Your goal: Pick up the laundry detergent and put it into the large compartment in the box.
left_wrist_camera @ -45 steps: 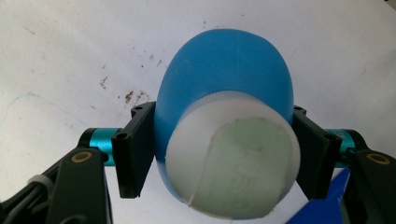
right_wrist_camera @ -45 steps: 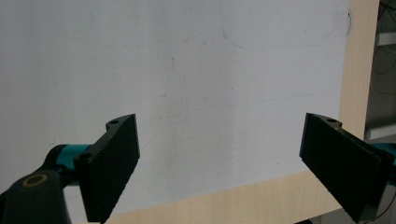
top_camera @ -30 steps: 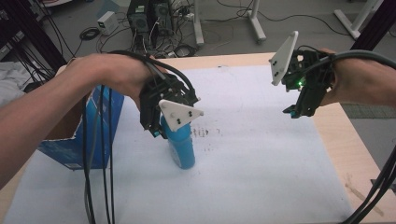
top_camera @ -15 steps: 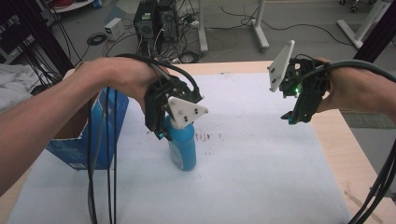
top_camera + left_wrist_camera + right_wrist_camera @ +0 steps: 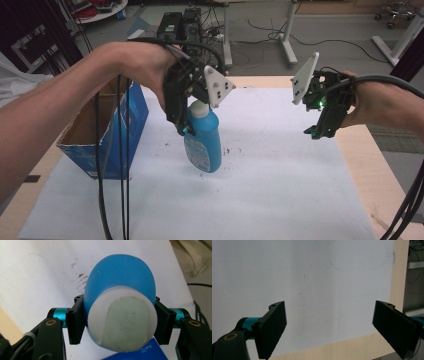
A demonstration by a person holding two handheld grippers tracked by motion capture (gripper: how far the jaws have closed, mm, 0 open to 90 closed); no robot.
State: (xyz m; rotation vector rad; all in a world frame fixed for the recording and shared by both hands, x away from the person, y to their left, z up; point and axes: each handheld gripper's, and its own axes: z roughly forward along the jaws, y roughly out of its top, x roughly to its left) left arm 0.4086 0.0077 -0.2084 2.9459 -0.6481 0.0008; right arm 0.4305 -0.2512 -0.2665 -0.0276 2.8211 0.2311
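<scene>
The left tongs [image 5: 186, 131], clamping the blue bottle [image 5: 202, 140], are now lifting it beside the box [image 5: 131, 110]; the right tongs [image 5: 329, 327] are gaping empty.

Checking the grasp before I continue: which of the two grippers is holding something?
The left gripper: its jaws are clamped on the blue bottle just below the white cap. The right gripper is open over bare white paper.
</scene>
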